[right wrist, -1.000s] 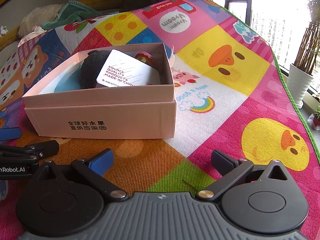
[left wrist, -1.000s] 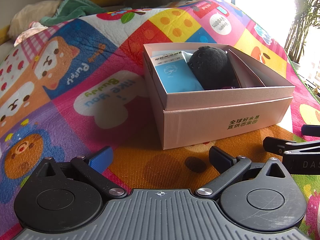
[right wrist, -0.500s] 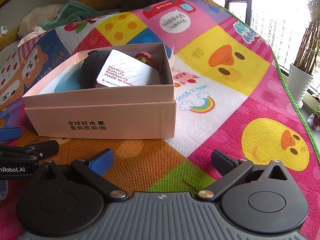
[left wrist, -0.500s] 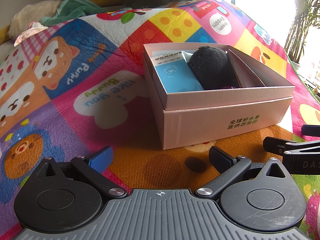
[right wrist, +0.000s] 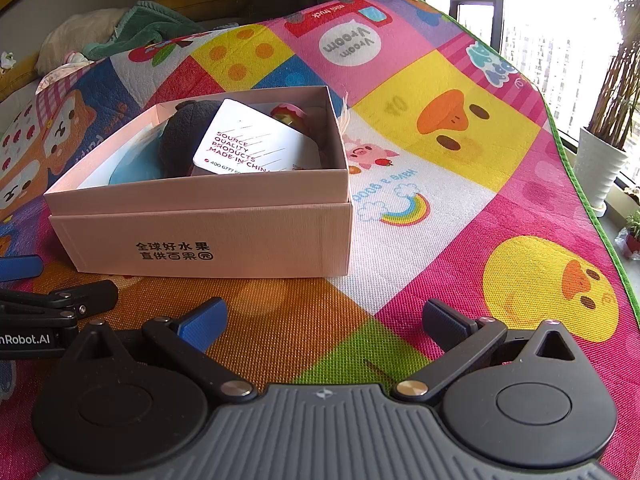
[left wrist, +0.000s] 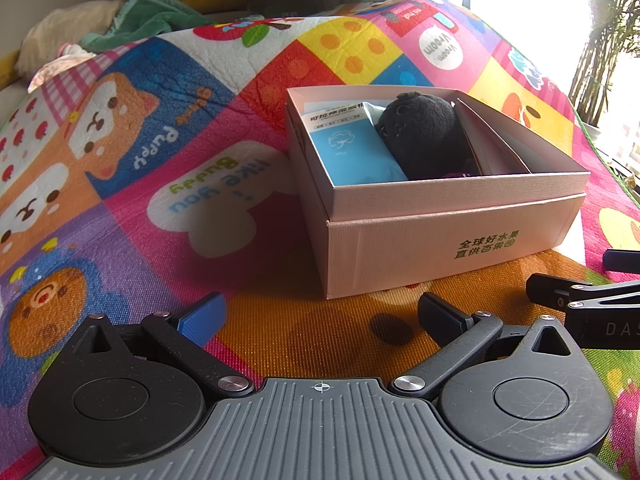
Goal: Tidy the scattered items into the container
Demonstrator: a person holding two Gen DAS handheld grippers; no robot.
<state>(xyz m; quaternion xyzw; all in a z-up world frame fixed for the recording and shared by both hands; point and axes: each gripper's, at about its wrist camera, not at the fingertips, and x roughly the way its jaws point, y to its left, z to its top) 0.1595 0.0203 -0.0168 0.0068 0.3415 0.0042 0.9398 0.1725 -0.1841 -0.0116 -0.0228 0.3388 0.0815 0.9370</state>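
A pink cardboard box (left wrist: 440, 240) (right wrist: 208, 240) stands on the colourful play mat. Inside it lie a blue packet (left wrist: 352, 152), a black plush toy (left wrist: 424, 132) (right wrist: 184, 136), a white card (right wrist: 248, 144) and a small pink-topped item (right wrist: 288, 114). My left gripper (left wrist: 320, 316) is open and empty, low over the mat in front of the box's left corner. My right gripper (right wrist: 324, 320) is open and empty in front of the box's right corner. Each gripper's fingers show at the edge of the other's view (left wrist: 560, 296) (right wrist: 80, 300).
The play mat (right wrist: 460, 128) covers the whole surface; its green edge (right wrist: 576, 184) runs along the right. A white pot with a plant (right wrist: 600, 168) stands beyond that edge by the window. Cloths and cushions (left wrist: 140, 20) lie at the far back left.
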